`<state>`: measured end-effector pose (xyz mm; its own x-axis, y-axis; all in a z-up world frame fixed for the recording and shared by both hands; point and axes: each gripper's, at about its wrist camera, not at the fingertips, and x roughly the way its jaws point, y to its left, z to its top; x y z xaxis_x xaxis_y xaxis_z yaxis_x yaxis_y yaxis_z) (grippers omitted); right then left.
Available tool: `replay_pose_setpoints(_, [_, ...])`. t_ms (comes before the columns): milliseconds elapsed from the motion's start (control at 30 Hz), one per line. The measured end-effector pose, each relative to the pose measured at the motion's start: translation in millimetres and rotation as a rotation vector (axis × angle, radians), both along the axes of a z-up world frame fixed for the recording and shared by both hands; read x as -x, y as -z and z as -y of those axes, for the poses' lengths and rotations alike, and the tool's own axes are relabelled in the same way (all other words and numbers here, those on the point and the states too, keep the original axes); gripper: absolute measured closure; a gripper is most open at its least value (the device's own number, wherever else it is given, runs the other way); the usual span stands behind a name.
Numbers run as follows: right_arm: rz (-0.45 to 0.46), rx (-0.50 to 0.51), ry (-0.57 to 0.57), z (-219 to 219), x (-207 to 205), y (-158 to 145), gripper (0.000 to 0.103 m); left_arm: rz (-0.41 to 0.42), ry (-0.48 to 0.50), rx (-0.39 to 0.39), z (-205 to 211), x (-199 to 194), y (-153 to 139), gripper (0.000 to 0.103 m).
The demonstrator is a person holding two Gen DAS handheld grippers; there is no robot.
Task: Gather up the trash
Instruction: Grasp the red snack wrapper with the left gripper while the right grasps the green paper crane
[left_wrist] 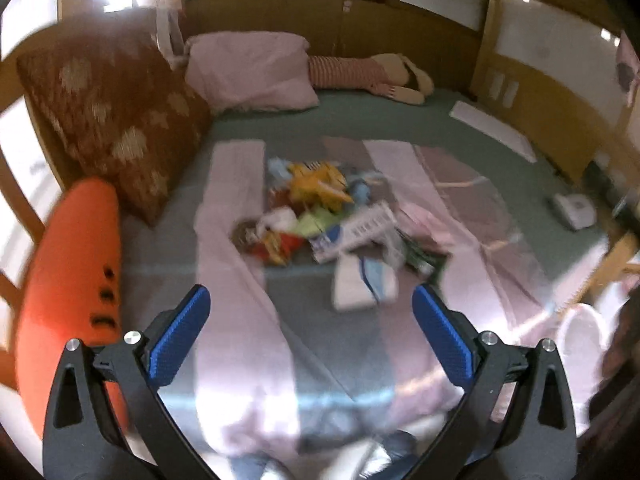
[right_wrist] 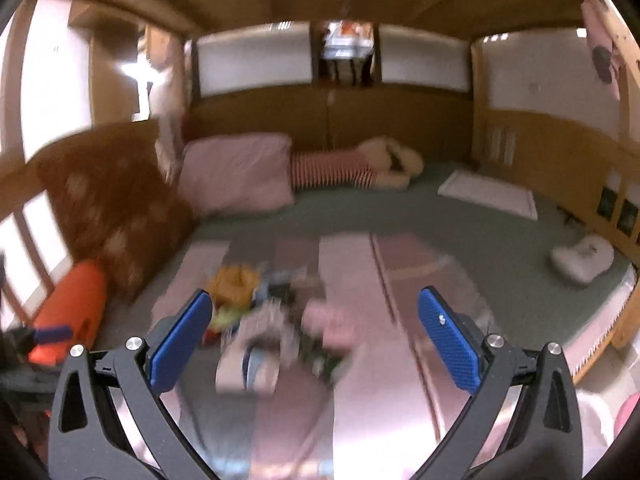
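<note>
A pile of trash [left_wrist: 320, 216] lies on the bed: yellow, red and green wrappers, a white carton and a white-and-blue packet [left_wrist: 362, 284]. It sits on a green sheet between strips of pink striped blanket [left_wrist: 236, 240]. My left gripper [left_wrist: 311, 304] is open and empty, above the bed, just short of the pile. In the right wrist view the same pile [right_wrist: 256, 320] is blurred, with the white-and-blue packet [right_wrist: 248, 368] nearest. My right gripper [right_wrist: 315, 312] is open and empty, above the pile's near side.
An orange bolster [left_wrist: 72, 280] and a brown patterned cushion [left_wrist: 116, 112] lie on the left. A pink pillow [left_wrist: 252, 70] and a striped plush toy [left_wrist: 372, 74] lie at the head. A white sheet [left_wrist: 492, 130] and a small white object [left_wrist: 574, 208] lie on the right.
</note>
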<state>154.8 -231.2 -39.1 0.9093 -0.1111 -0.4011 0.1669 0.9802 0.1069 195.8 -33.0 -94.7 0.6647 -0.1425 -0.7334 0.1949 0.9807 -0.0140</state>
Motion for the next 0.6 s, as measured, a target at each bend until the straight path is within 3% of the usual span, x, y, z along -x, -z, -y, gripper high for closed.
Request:
replay_pose_setpoints(100, [0.103, -0.044, 0.013, 10.6, -19.0, -21.6, 0.003, 0.049, 0.017, -0.005, 4.6, -31.2, -10.0, 0.003])
replay_pose_setpoints(167, [0.239, -0.098, 0.009, 16.9, -25.6, -26.5, 0.003, 0.095, 0.004, 0.050, -2.1, -50.4, -13.0, 0.003])
replay_pose_setpoints(233, [0.298, -0.120, 0.009, 16.3, -41.4, -2.1, 0.003, 0.193, -0.009, 0.141, -17.7, -66.9, -0.3, 0.003])
replay_pose_setpoints(267, [0.251, -0.118, 0.000, 14.0, -50.4, 12.3, 0.003, 0.183, -0.031, 0.153, -24.0, -76.0, 12.8, 0.003])
replay_pose_setpoints(300, [0.183, -0.116, -0.011, 11.9, -60.0, 28.2, 0.003, 0.116, -0.060, 0.161, -32.7, -88.7, 33.4, 0.003])
replay_pose_setpoints(333, [0.039, -0.122, -0.039, 9.4, -80.2, 61.3, 0.003, 0.057, -0.071, 0.170, -38.9, -96.8, 51.5, 0.003])
replay_pose_setpoints(433, [-0.256, -0.076, -0.052, 5.7, -116.8, 116.6, 0.003, -0.066, -0.084, 0.155, -43.7, -115.4, 87.4, 0.003])
replay_pose_setpoints(500, [-0.309, -0.075, -0.085, 5.7, -130.9, 125.1, 0.003, -0.099, -0.055, 0.074, -32.6, -127.7, 101.4, 0.003])
replay_pose_setpoints(600, [-0.299, -0.053, -0.053, 9.8, -136.7, 126.7, 0.003, -0.146, -0.019, -0.050, -11.1, -143.5, 125.0, 0.003])
